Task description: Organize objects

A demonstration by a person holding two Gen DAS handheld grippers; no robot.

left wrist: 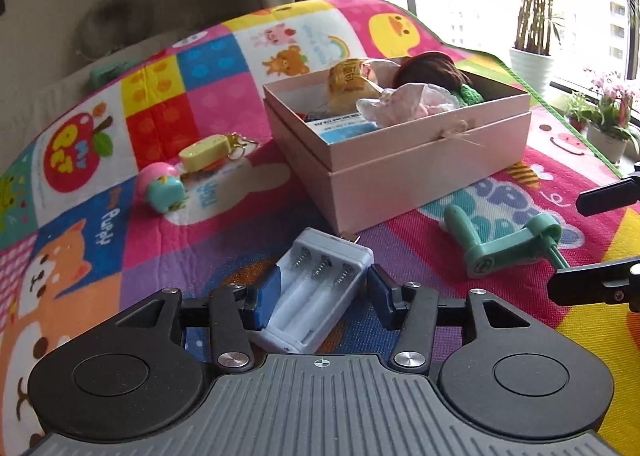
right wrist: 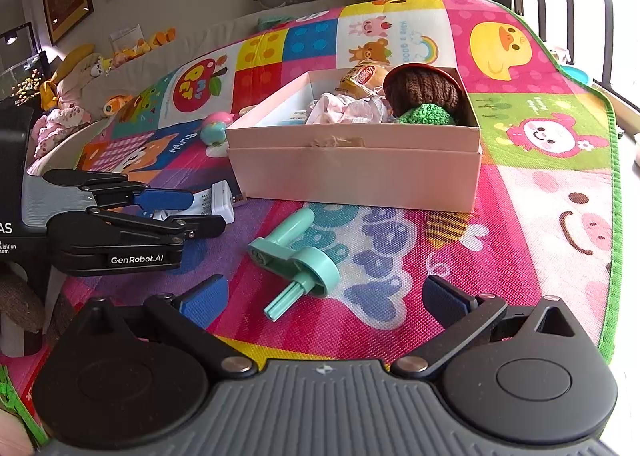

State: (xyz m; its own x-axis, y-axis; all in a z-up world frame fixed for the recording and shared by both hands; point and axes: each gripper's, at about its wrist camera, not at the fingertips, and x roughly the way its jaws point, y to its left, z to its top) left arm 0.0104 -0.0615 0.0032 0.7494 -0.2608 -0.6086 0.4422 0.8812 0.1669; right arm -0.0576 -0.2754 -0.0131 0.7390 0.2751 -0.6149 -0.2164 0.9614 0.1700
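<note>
Several things already lay in your pink box [left wrist: 400, 160]; your left gripper [left wrist: 320, 296] straddled the battery charger [left wrist: 320, 288] without visibly pinching; your right gripper [right wrist: 320, 302] gaped empty; 4 items remained outside.

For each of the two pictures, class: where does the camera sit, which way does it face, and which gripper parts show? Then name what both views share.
Left wrist: sits on the left gripper, looking forward and down along its blue pads, which flank the white battery charger; the right gripper's fingers enter at the right edge.
Right wrist: sits on the right gripper, open, facing the green crank handle.
Shared: pink box, crank handle, charger, play mat.
</note>
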